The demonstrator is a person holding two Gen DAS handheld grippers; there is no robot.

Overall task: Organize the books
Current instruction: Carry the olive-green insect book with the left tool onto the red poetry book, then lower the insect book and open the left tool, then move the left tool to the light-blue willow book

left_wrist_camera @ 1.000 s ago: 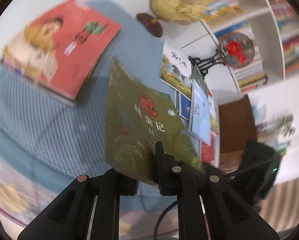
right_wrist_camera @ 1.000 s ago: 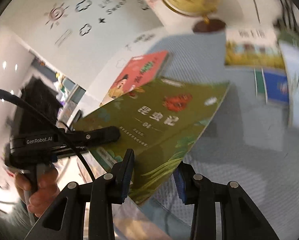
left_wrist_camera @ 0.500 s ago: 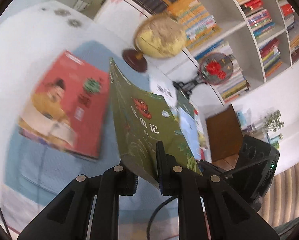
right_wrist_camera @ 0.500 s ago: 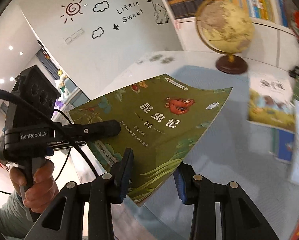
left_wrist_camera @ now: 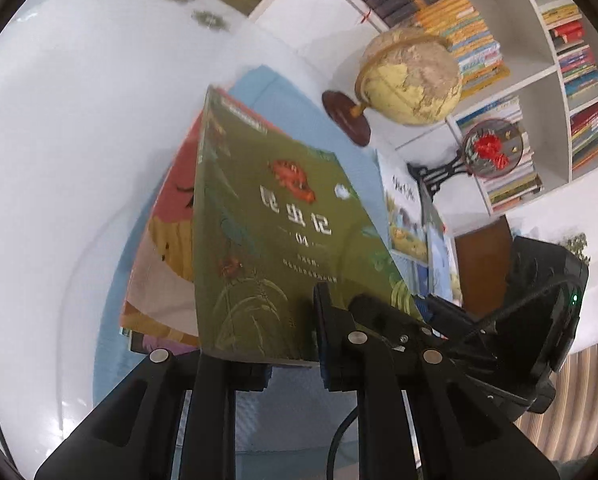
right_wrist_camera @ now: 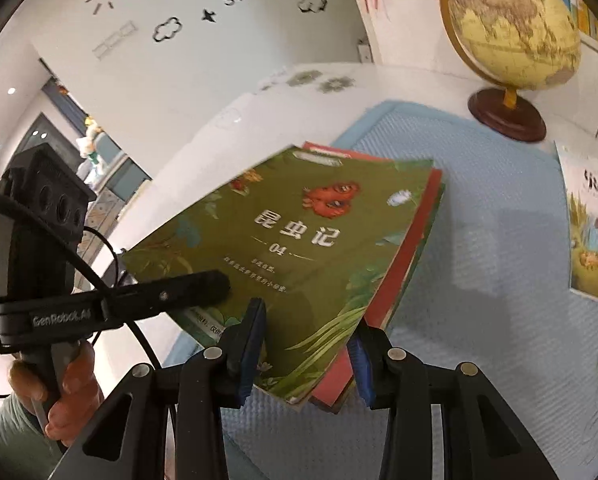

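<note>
A thin green picture book [left_wrist_camera: 267, 240] [right_wrist_camera: 291, 248] is held flat-ish in the air by both grippers. My left gripper [left_wrist_camera: 291, 356] is shut on its near edge; in the right wrist view its black finger [right_wrist_camera: 203, 288] lies on the cover. My right gripper [right_wrist_camera: 307, 352] is shut on the book's near corner, one pad on top and one below. Just under the green book lies a red-covered book [left_wrist_camera: 171, 216] [right_wrist_camera: 411, 264] on top of a small stack on the blue mat [right_wrist_camera: 479, 220]. A hand [right_wrist_camera: 67, 392] grips the left tool.
A yellow globe [left_wrist_camera: 411, 76] [right_wrist_camera: 511, 20] on a dark round base stands at the mat's far end. Several more picture books [right_wrist_camera: 591, 232] [left_wrist_camera: 403, 208] lie at the right. A red fan ornament [left_wrist_camera: 491, 148] and a full bookshelf [left_wrist_camera: 559, 60] lie behind. White tabletop [left_wrist_camera: 79, 120] surrounds the mat.
Both grippers have carried the green book sideways across the mat. It was beside the red book and now hangs right over it. The grips are unchanged.
</note>
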